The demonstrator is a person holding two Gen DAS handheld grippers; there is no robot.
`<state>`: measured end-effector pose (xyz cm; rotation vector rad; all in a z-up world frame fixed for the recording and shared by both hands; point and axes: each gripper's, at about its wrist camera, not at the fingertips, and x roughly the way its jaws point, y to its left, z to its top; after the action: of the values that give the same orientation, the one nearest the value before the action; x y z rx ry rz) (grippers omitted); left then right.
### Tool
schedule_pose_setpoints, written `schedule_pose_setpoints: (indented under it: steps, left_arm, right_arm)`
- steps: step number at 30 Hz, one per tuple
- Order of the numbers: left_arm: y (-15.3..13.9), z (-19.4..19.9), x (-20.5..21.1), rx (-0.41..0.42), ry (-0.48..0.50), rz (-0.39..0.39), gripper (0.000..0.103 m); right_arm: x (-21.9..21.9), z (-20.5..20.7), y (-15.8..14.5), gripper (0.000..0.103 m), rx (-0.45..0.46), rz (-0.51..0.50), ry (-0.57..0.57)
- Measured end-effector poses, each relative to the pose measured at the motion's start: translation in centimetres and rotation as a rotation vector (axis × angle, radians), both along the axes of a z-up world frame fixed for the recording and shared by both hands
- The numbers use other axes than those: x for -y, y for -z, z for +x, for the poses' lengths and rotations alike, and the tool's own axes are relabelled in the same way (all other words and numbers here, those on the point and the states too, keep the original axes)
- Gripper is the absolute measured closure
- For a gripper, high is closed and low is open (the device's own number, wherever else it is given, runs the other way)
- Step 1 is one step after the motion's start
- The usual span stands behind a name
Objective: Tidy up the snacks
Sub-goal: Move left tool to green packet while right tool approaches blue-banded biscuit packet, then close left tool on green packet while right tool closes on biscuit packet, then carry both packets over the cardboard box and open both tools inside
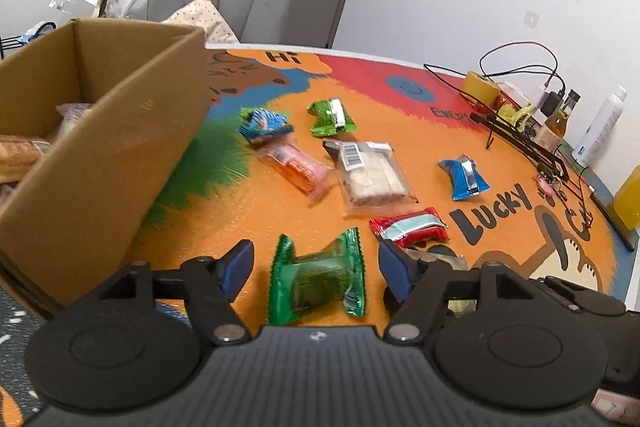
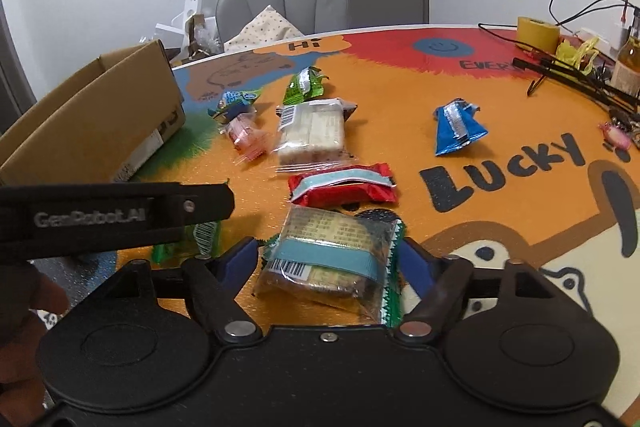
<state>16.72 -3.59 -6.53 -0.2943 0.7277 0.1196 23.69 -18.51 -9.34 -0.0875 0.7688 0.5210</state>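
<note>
L gripper open round green pkt, box beside

Matt cardboard box, glossy plastic snack wrappers

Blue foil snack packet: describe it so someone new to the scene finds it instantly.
Start at the round table's orange cartoon mat and find the black word LUCKY. Just above its L lies the crumpled blue foil snack packet, apart from the main cluster. It is the only solid blue wrapper with a silver seam; the red foil packet lies to its left.
</note>
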Motion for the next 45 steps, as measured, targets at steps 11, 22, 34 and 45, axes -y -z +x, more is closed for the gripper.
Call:
schedule_pose_setpoints:
  steps: [11,22,34,45]
  left_arm:
    - [1.5,1.2,1.1,-0.042,-0.002,0.026,0.035]
    - [1.0,0.5,0.7,-0.027,-0.004,0.028,0.065]
    - [-2.1,-1.1,-0.5,0.051,-0.006,0.044,0.066]
    - [-5.7,-2.2,-2.9,0.120,-0.029,0.059,0.065]
  right_arm:
    - [1.6,0.0,0.1,0.044,0.023,-0.003,0.011]
    - [2.3,-0.4,-0.7,0.055,0.031,0.050,0.037]
    - [1.0,-0.8,-3.9,0.055,0.083,0.099,0.009]
    - [-1.7,-0.9,-7.1,0.055,0.142,0.142,-0.050]
